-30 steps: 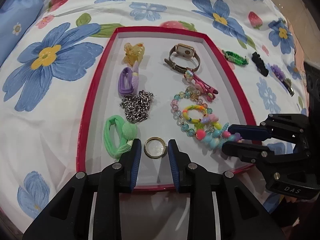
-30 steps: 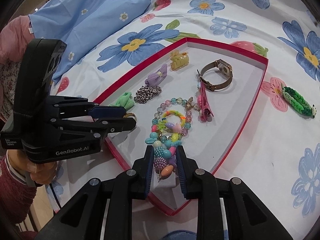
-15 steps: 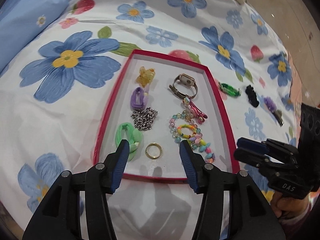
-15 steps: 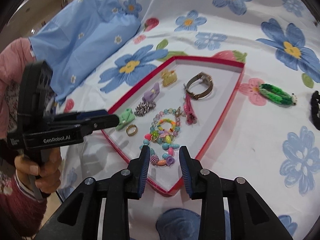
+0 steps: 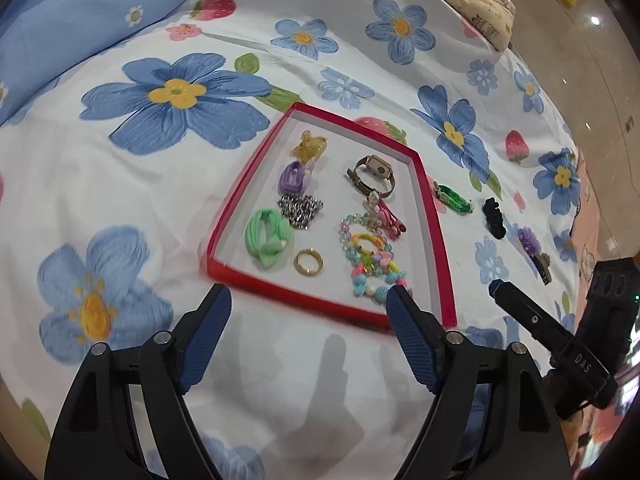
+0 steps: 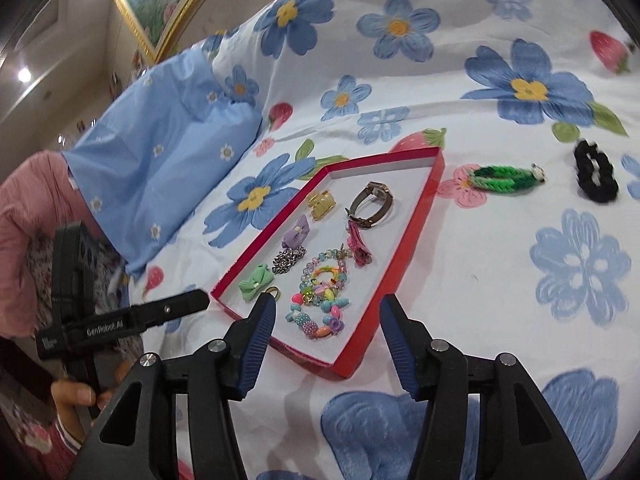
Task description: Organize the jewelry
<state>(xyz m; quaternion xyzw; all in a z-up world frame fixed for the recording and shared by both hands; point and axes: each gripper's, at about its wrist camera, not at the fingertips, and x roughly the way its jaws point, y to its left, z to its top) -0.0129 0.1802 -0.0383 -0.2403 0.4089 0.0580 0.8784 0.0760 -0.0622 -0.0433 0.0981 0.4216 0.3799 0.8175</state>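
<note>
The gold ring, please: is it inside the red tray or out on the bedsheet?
Inside: the gold ring lies on the red tray's white floor beside the green scrunchie.

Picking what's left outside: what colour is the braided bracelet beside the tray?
Green braided bracelet with darker edging; clearest in the right wrist view.

Flowered bedsheet (image 5: pixel 120 184), blue pillow (image 6: pixel 160 152), gilt picture frame (image 6: pixel 160 12) behind.
</note>
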